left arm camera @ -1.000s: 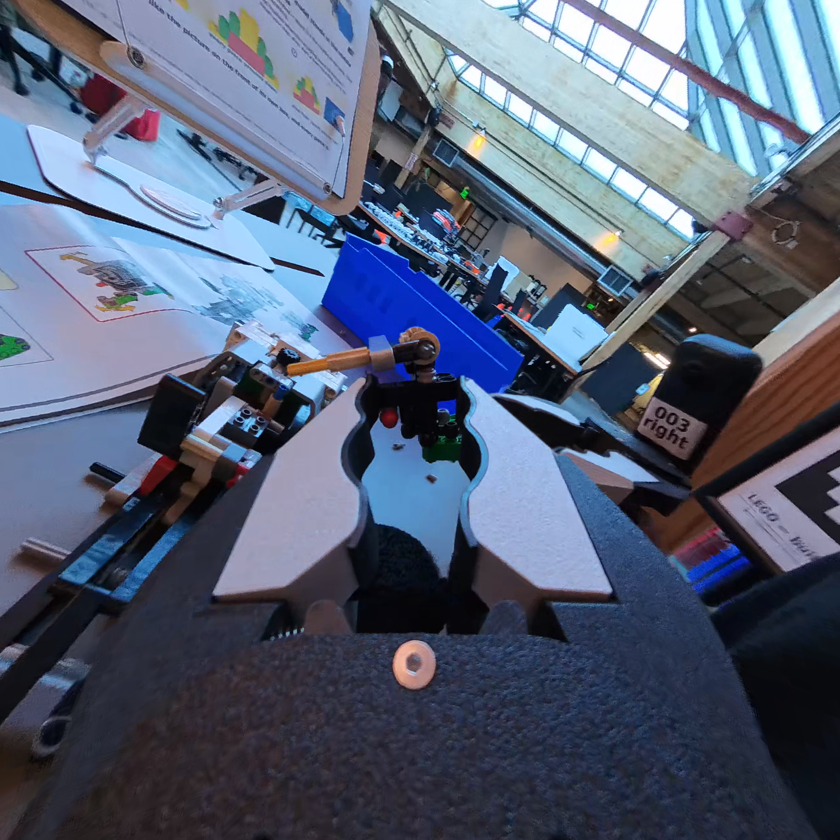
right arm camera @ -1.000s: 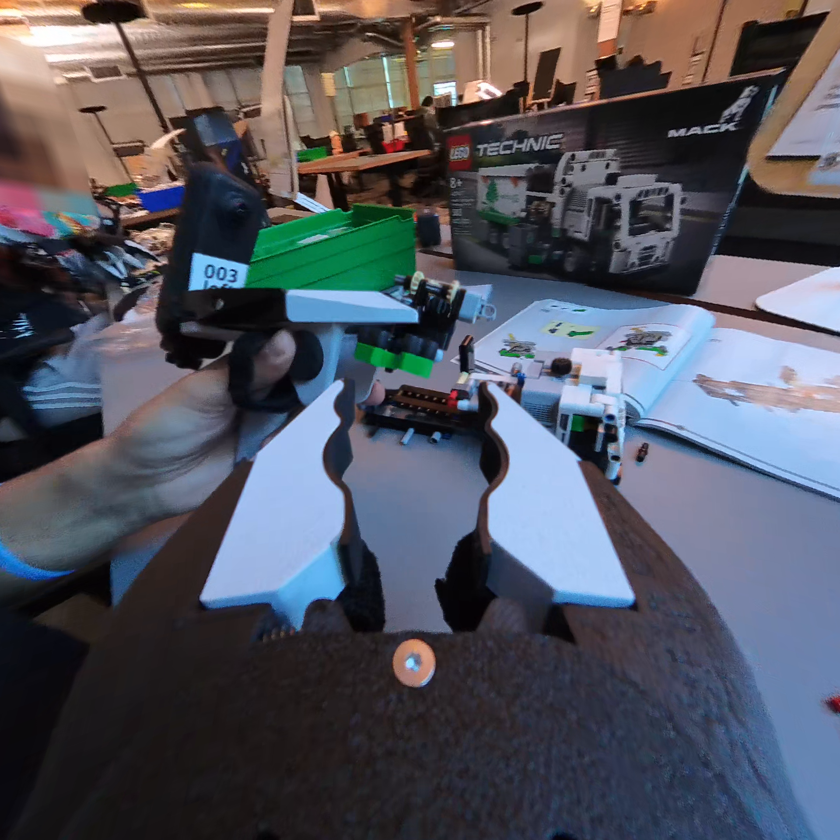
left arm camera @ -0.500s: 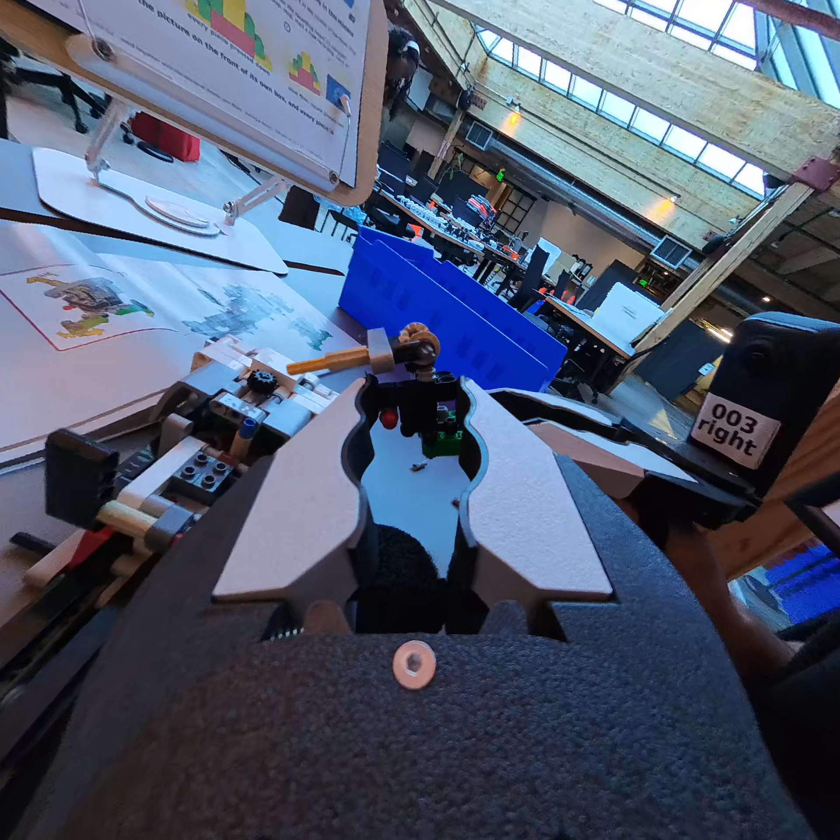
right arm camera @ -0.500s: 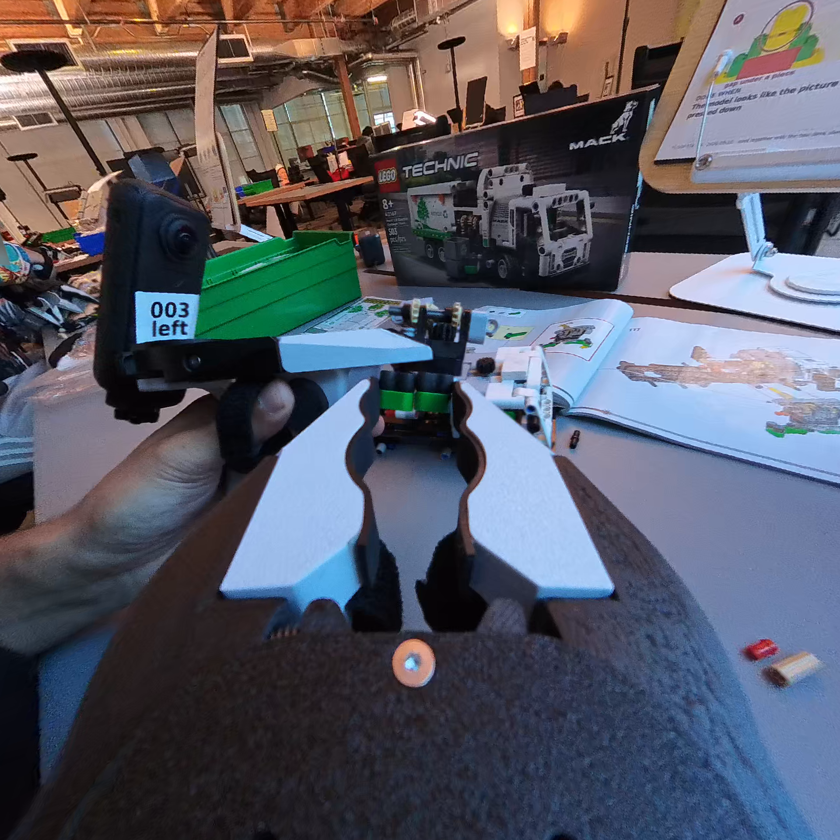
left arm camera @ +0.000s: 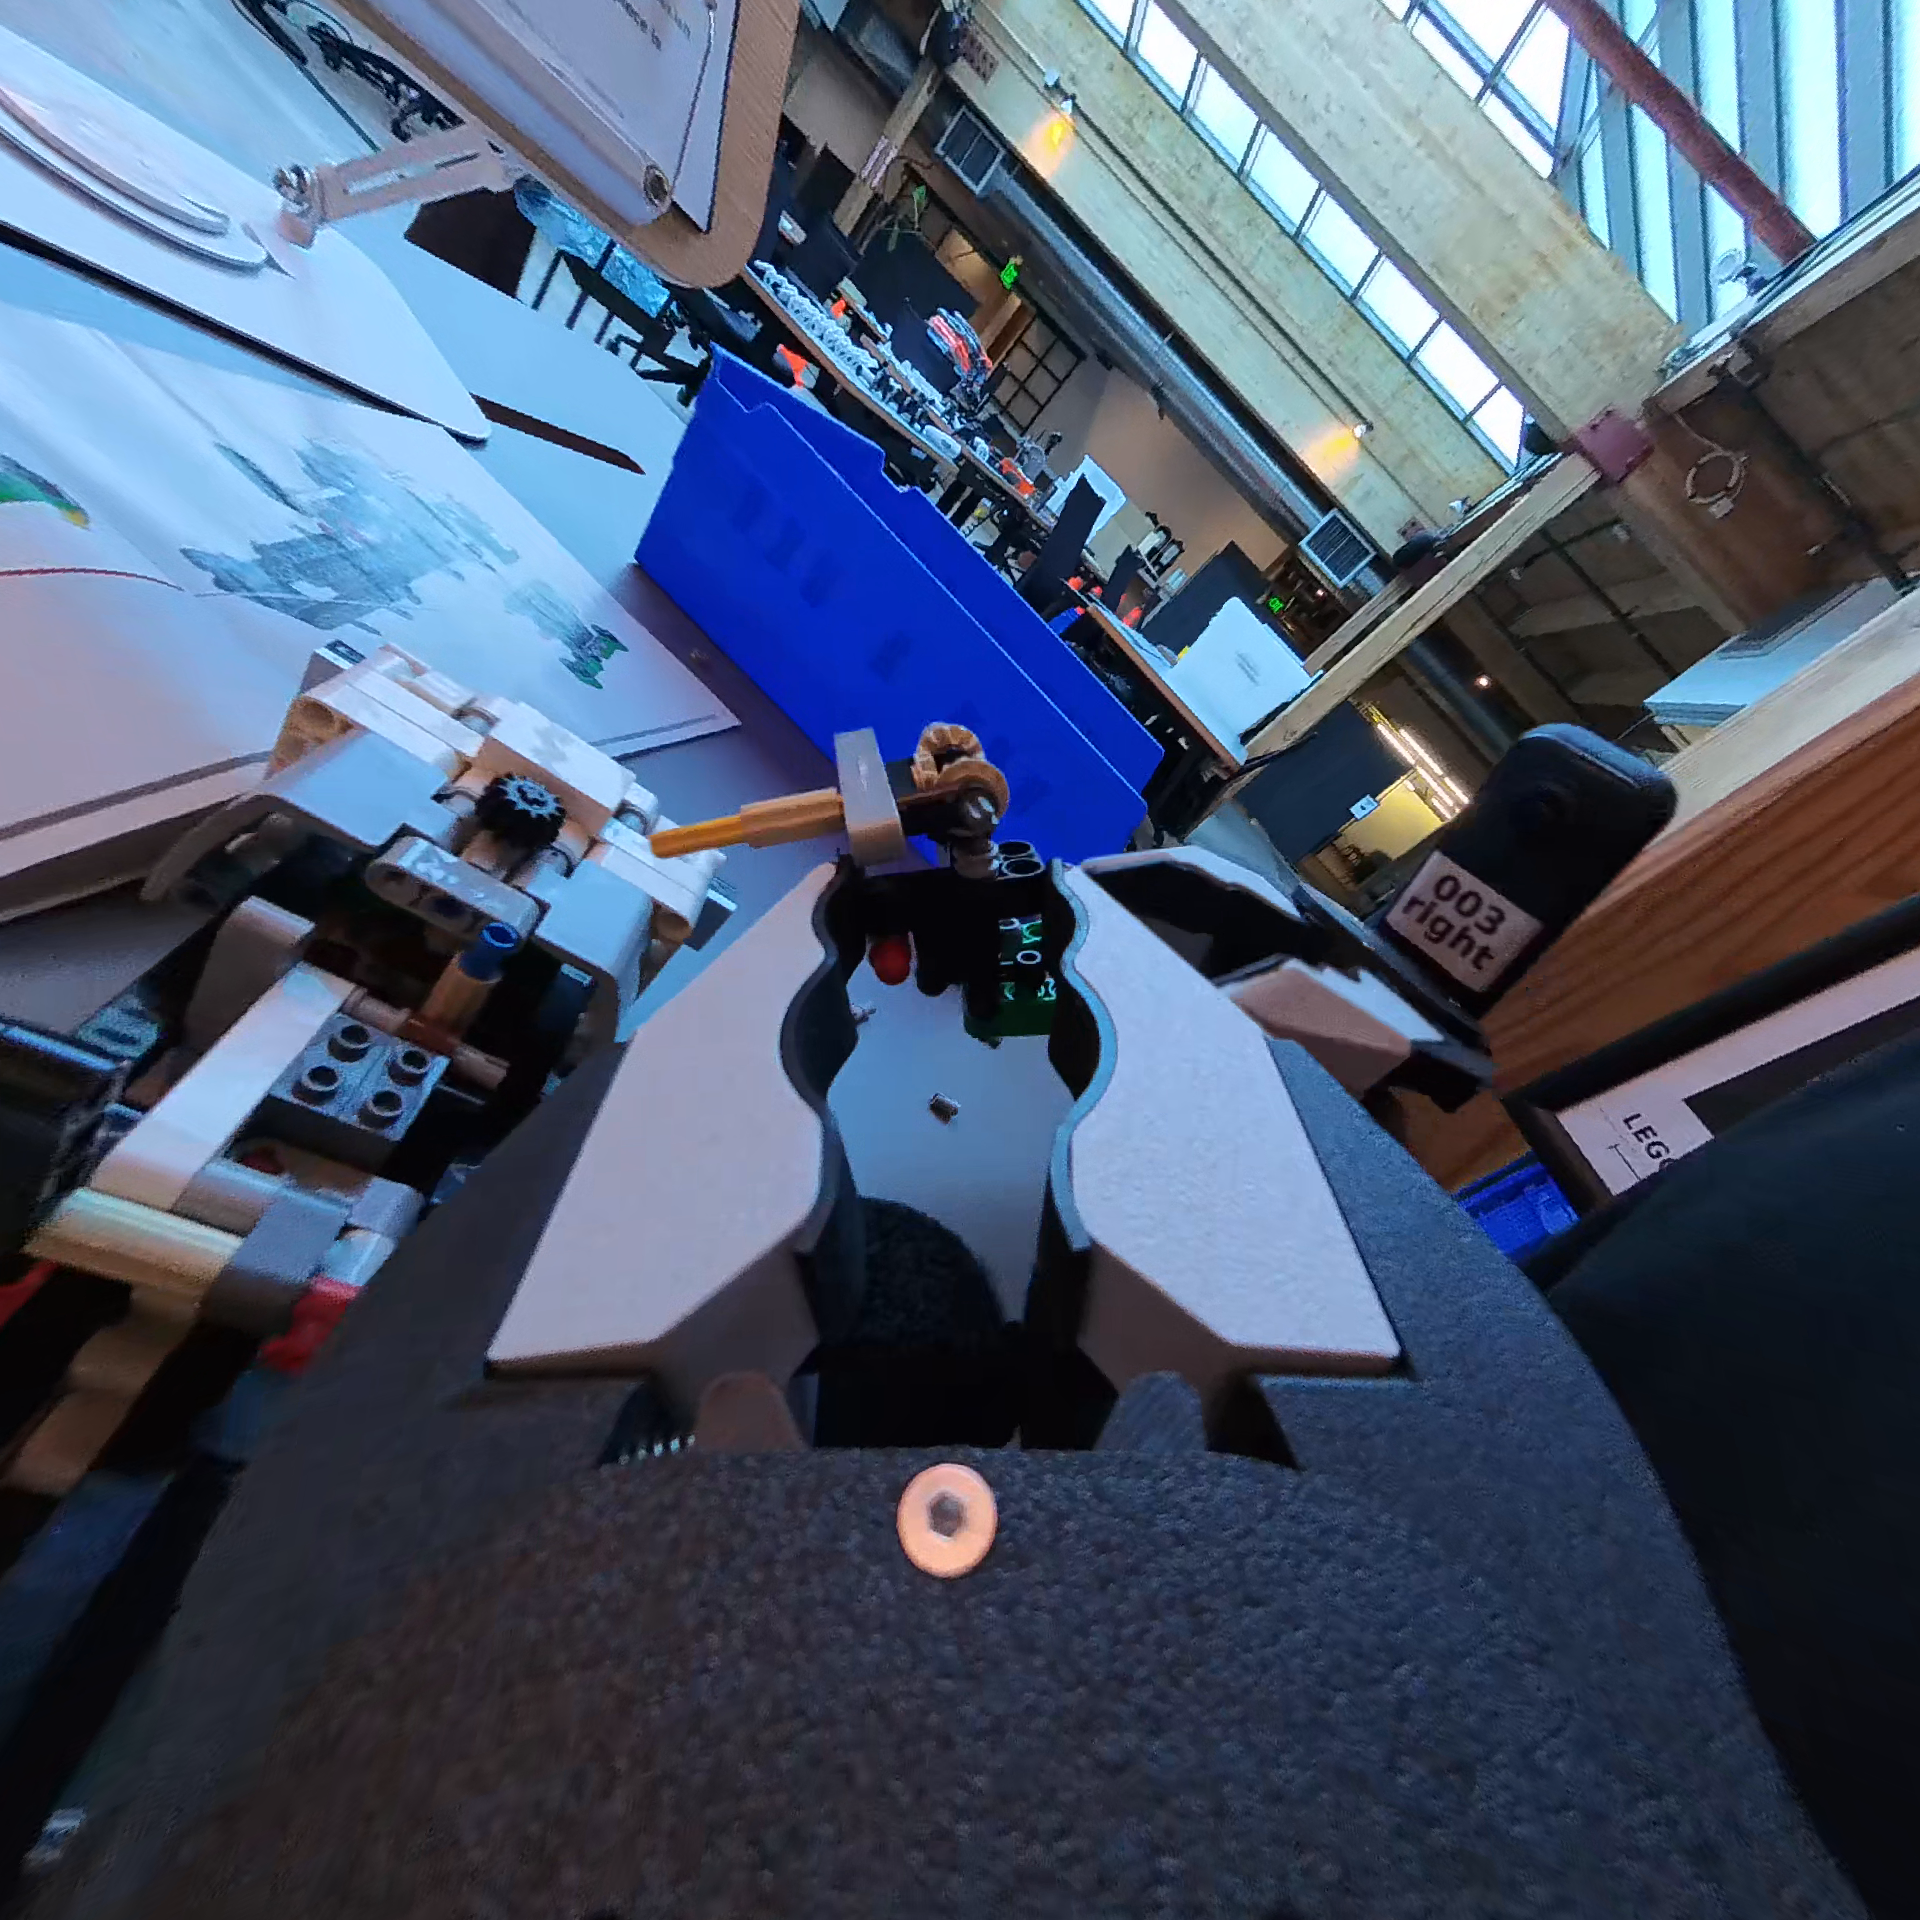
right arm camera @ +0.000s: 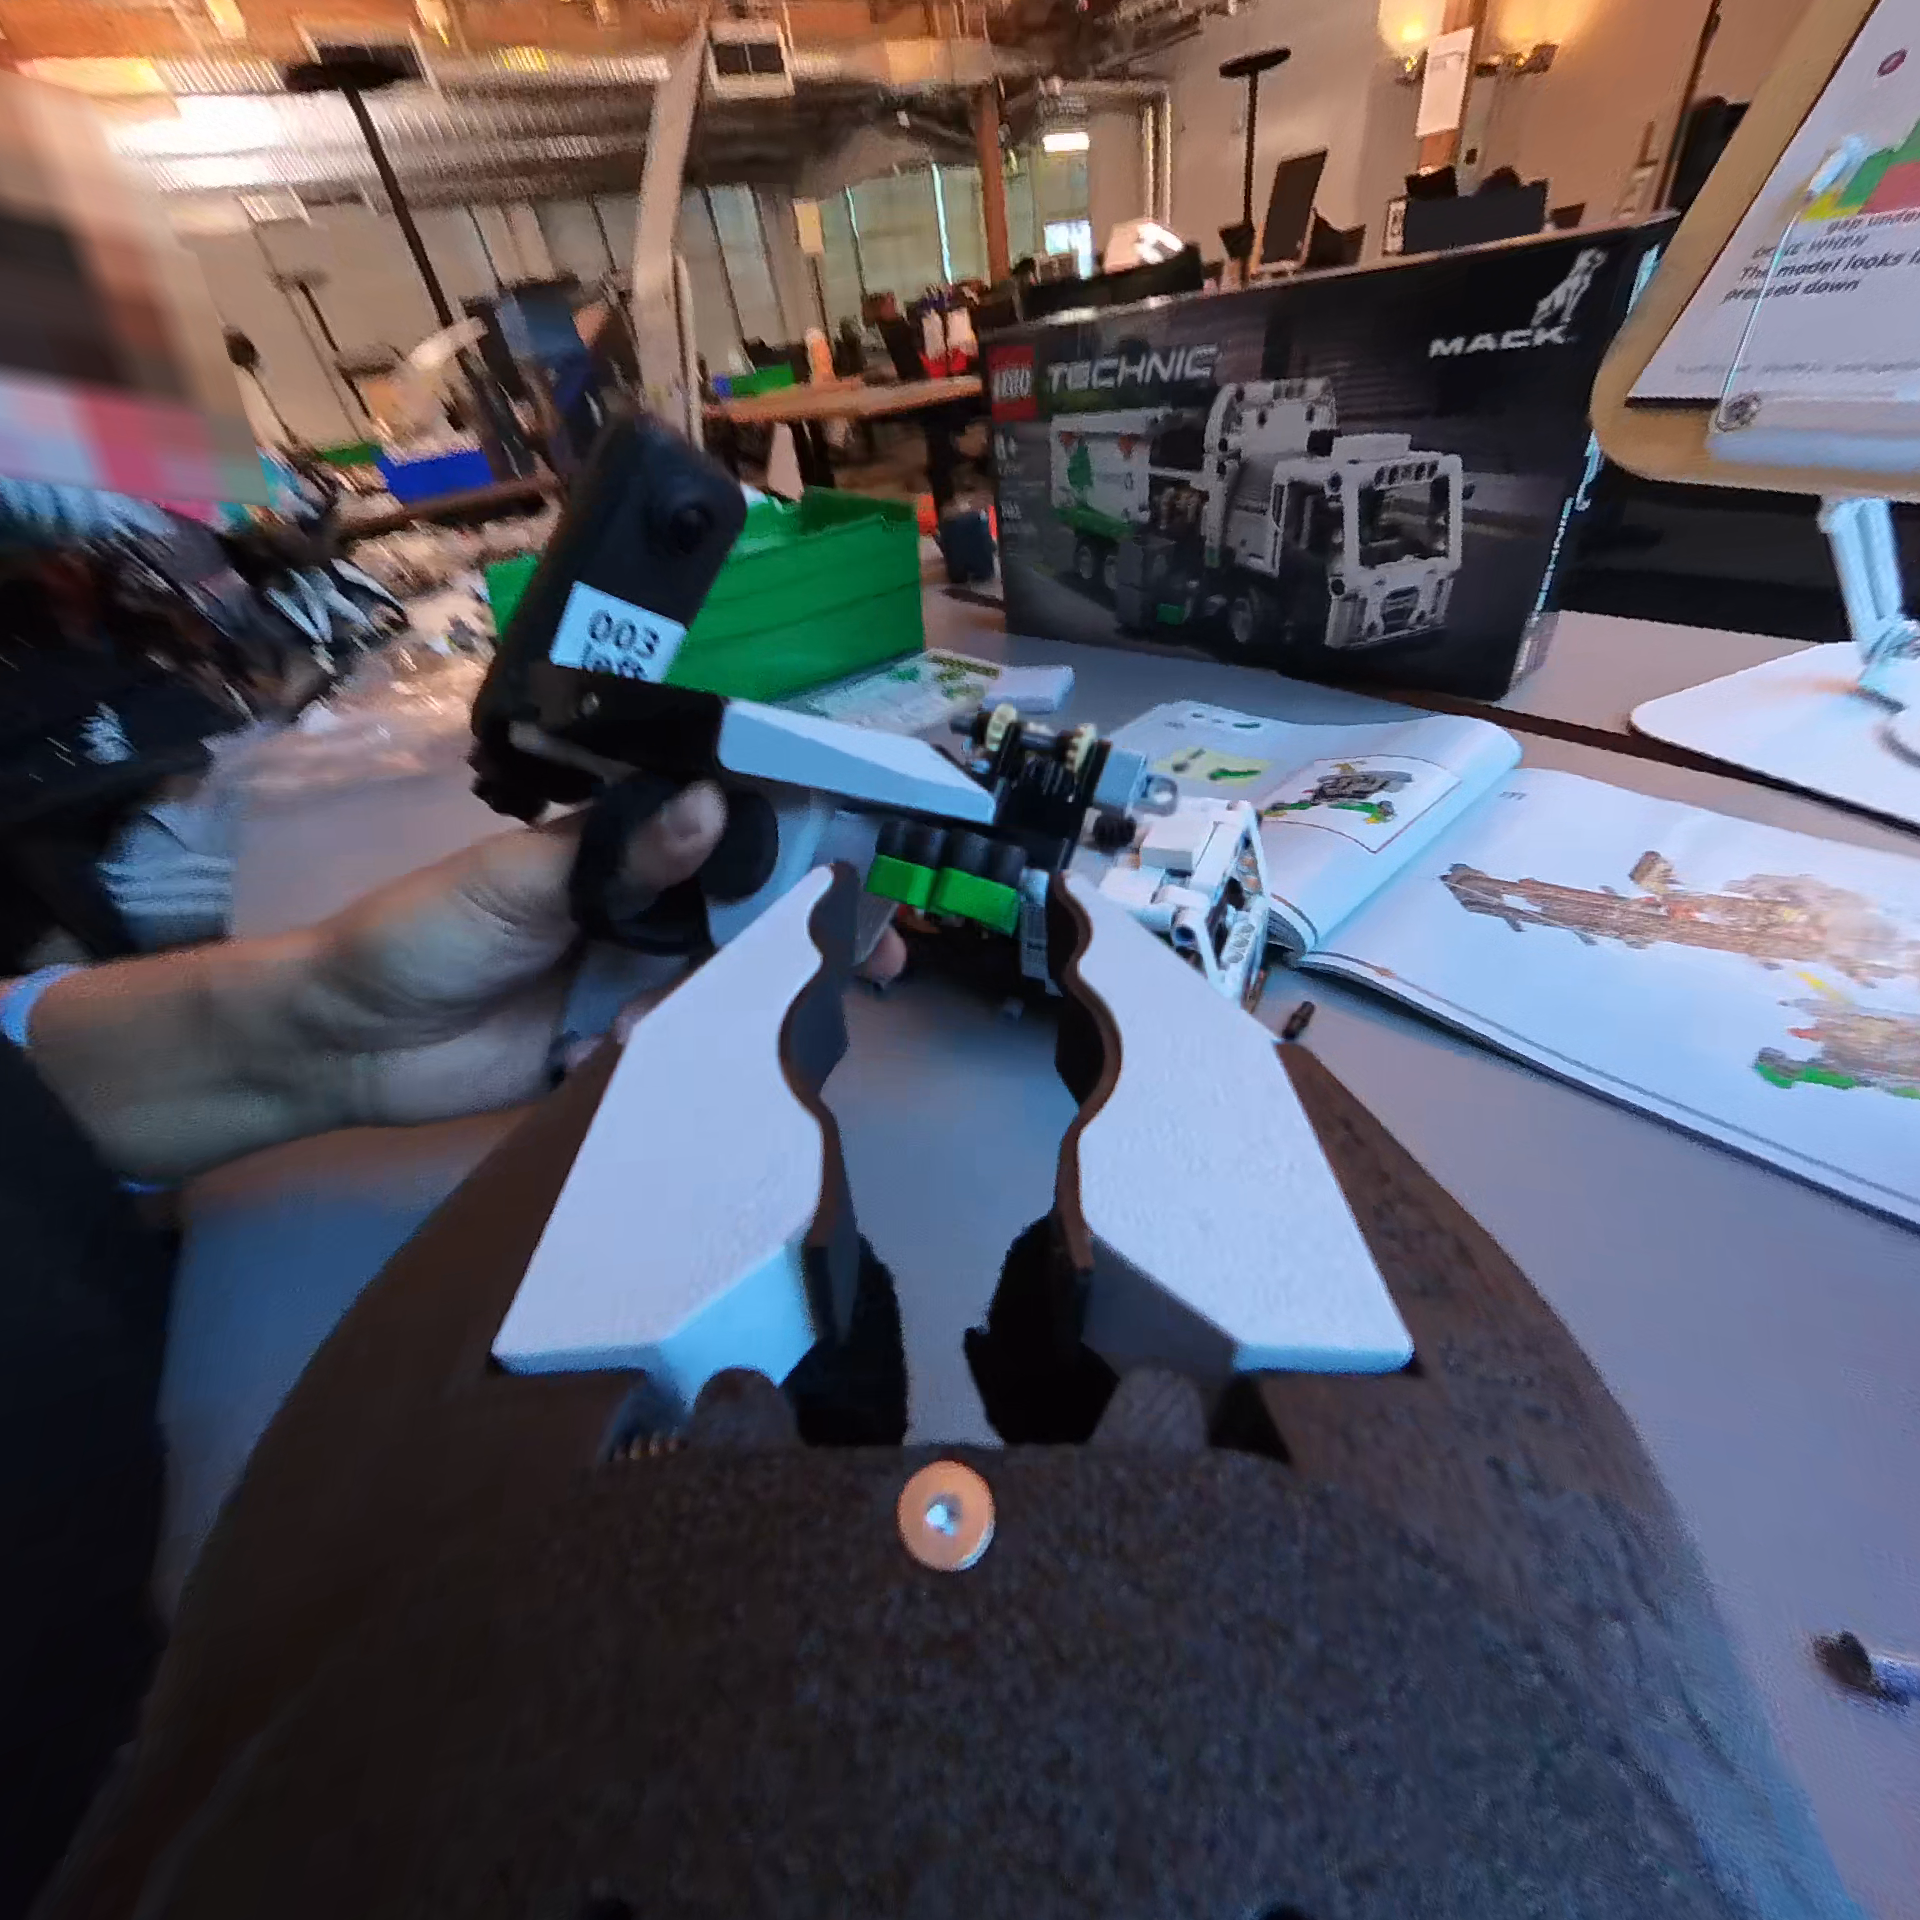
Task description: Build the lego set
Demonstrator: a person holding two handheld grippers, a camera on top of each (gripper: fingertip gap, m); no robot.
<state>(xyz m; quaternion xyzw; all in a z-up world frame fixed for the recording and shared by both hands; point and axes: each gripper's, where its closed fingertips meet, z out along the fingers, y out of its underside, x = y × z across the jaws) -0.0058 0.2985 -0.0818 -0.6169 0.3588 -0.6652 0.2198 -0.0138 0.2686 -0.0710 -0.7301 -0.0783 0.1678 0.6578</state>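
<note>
My left gripper (left arm camera: 951, 914) is shut on a small lego sub-assembly (left arm camera: 987, 935) of black and green parts, with a tan gear and an orange axle on top, held above the grey table. In the right wrist view my right gripper (right arm camera: 951, 894) has its fingertips close against both sides of the sub-assembly's green bottom (right arm camera: 940, 883). The left gripper (right arm camera: 977, 821), held in a hand, clamps the black upper part. The right gripper (left arm camera: 1164, 925) also shows in the left wrist view, just right of the sub-assembly. The partly built white and grey truck (left arm camera: 447, 883) stands on the table beside it (right arm camera: 1205, 883).
An open instruction booklet (right arm camera: 1558, 935) lies right of the truck. The lego box (right arm camera: 1299, 499) and a green bin (right arm camera: 821, 613) stand behind. A blue bin (left arm camera: 883, 623) stands at the table's far side. Loose small pieces (right arm camera: 1294, 1018) (right arm camera: 1860, 1673) lie on the table. A sign stand (right arm camera: 1766, 260) is at the back right. Both grippers' tips are close together, under 4 cm apart.
My right gripper has closed in around the sub-assembly's green bottom. Both grippers have turned and shifted together with the sub-assembly between them; the truck now looks nearer in the left wrist view.
</note>
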